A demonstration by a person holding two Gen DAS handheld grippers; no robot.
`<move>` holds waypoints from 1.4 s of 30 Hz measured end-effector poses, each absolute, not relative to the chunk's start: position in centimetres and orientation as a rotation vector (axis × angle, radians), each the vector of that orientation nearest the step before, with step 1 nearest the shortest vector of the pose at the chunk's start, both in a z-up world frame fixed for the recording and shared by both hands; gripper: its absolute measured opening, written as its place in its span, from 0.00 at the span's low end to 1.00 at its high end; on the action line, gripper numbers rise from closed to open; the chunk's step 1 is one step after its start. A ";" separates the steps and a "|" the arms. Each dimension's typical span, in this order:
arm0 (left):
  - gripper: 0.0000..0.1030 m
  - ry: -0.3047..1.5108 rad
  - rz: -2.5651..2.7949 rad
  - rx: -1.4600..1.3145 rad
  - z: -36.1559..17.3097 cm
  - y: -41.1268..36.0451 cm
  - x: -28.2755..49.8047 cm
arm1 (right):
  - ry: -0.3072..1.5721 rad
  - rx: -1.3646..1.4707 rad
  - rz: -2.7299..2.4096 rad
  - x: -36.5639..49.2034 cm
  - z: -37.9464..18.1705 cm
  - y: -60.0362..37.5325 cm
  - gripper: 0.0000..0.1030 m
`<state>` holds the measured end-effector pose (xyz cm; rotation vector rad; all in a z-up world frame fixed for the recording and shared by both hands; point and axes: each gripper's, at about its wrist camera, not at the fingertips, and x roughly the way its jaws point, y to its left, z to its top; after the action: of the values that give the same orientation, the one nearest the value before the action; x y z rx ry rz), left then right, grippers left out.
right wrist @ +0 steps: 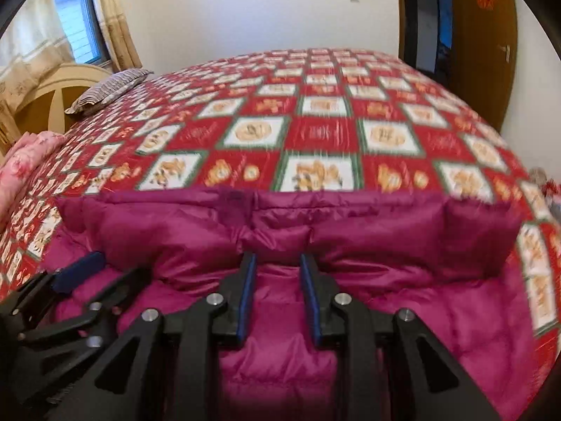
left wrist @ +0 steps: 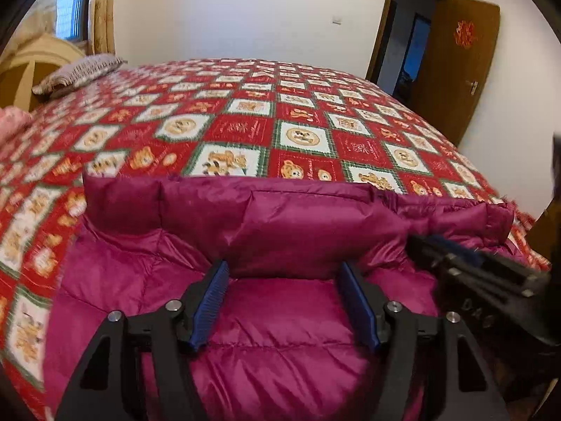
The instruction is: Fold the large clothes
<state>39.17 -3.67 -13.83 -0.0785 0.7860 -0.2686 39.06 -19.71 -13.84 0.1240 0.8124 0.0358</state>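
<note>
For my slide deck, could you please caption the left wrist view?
Open left claw over a magenta jacket on a quilt, right claw alongside.

Quilted bed (left wrist: 245,105) — magenta jacket (left wrist: 280,315), pillow (left wrist: 80,73)

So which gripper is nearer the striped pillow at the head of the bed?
Left. The left gripper hangs over the jacket on the striped pillow side; the right gripper sits further toward the door side.
</note>
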 end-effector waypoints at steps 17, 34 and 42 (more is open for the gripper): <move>0.81 0.806 -0.261 -0.059 -15.7 -4.8 40.3 | 0.803 0.262 0.048 38.9 -12.6 -25.0 0.24; 0.84 0.816 -0.247 -0.001 -15.8 -5.7 40.5 | 0.844 0.327 -0.279 37.7 -14.4 -34.5 0.03; 0.84 0.818 -0.278 -0.070 -14.0 -4.0 38.9 | 0.646 0.215 0.001 29.6 -8.0 -24.2 0.13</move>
<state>38.93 -4.00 -14.03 -0.0700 0.8182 -0.2782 29.57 -24.19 -8.04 0.2149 0.6464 0.0007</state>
